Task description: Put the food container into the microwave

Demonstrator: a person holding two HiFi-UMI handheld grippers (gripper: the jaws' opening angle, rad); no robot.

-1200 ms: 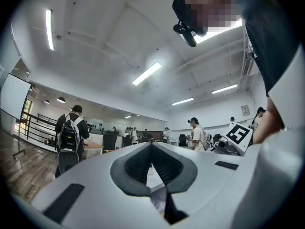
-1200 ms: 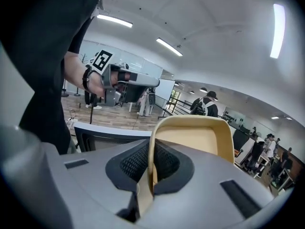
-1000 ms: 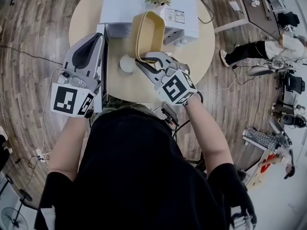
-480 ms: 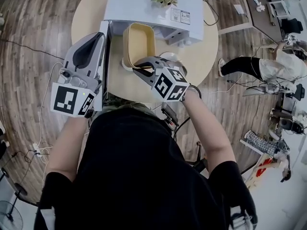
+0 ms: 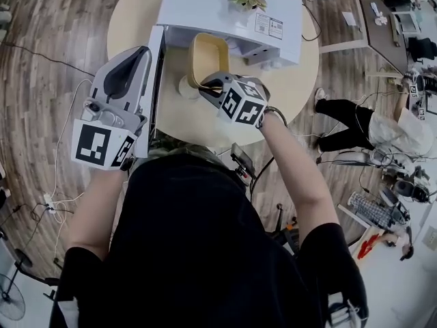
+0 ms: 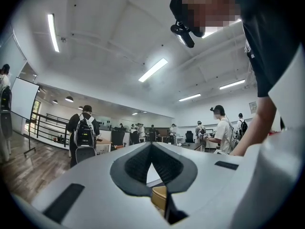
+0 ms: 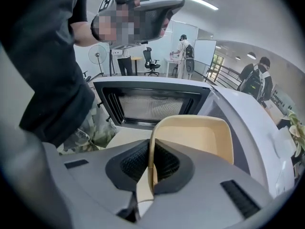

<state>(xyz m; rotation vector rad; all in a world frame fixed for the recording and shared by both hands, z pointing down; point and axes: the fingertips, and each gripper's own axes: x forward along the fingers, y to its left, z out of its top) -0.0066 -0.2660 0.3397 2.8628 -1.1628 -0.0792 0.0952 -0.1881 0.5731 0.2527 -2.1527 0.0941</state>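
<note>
Head view: container (image 5: 208,59) at the microwave (image 5: 225,9) mouth, pinched by its rim

The microwave sits at the worktop's (image 5: 184,123) 12 o'clock edge, with its door (image 5: 158,55) swung open toward 10 o'clock. The tan container hangs in front of the opening, at 12 o'clock from the right hand-held gripper (image 5: 212,85). It is clear of the worktop and not yet set down inside.

The right gripper view shows the jaws clenched on one thin side wall of the container. The rim runs upright between the pads and the bowl spreads out toward 2 o'clock. The open door's mesh window lies beyond at 12 o'clock.

The left hand-held gripper (image 6: 152,146) is at 9 o'clock, just beside the door's edge. Its jaws are closed tip to tip with nothing between them.

The container looks like a light, stiff plastic tub, empty as far as I can see. Its wall is smooth, so I judge it could swivel or slip in a one-sided pinch. A hold low on the wall, close to a corner where it is stiffest, should keep it level. The rest of the task appears to be a short push forward and a gentle release on the oven floor.
</note>
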